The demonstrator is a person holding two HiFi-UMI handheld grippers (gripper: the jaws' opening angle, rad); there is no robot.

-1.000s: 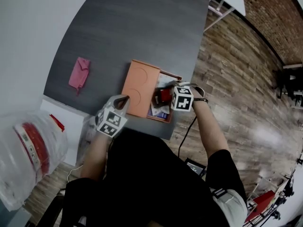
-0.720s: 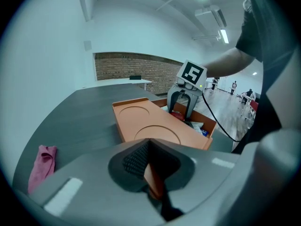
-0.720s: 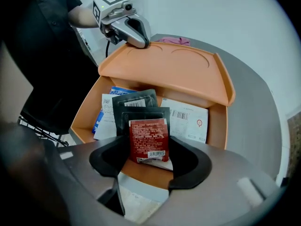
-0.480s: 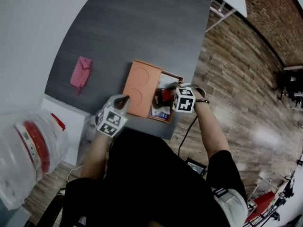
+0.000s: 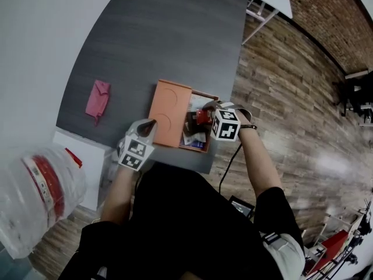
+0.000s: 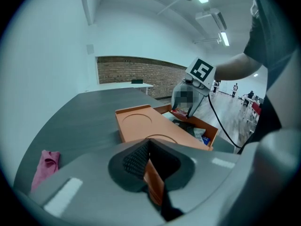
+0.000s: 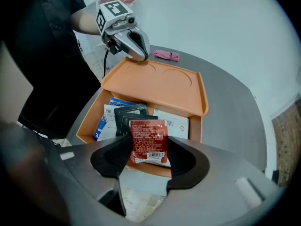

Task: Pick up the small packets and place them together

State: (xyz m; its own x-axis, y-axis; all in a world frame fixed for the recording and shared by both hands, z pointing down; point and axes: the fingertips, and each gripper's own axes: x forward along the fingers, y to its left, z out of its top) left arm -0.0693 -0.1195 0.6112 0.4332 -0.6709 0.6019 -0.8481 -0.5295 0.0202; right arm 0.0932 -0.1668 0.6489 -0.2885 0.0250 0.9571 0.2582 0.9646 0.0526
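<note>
**A:** How far along is it?

**B:** One packet is in hand. The right tool (image 7: 148, 149) has just been closing, and it now pinches a small red foil packet (image 7: 148, 136) by its sides, above the near wall of the shallow rectangular orange box (image 7: 201, 126) on the dark grey bench (image 5: 163, 34).

**A:** And the other hand?

**B:** The left tool (image 6: 149, 160) is pressed onto the far rim of the box's flat orange lid (image 7: 160, 81). I'd say it is steadying it.

**A:** What's done?

**B:** Two black packets (image 7: 129, 114), a blue-and-white packet (image 7: 106, 117) and a white packet (image 7: 178, 121) lie together inside the box. By my reading only the red one is left to set down with them. I cannot tell whether more wait elsewhere.
</note>
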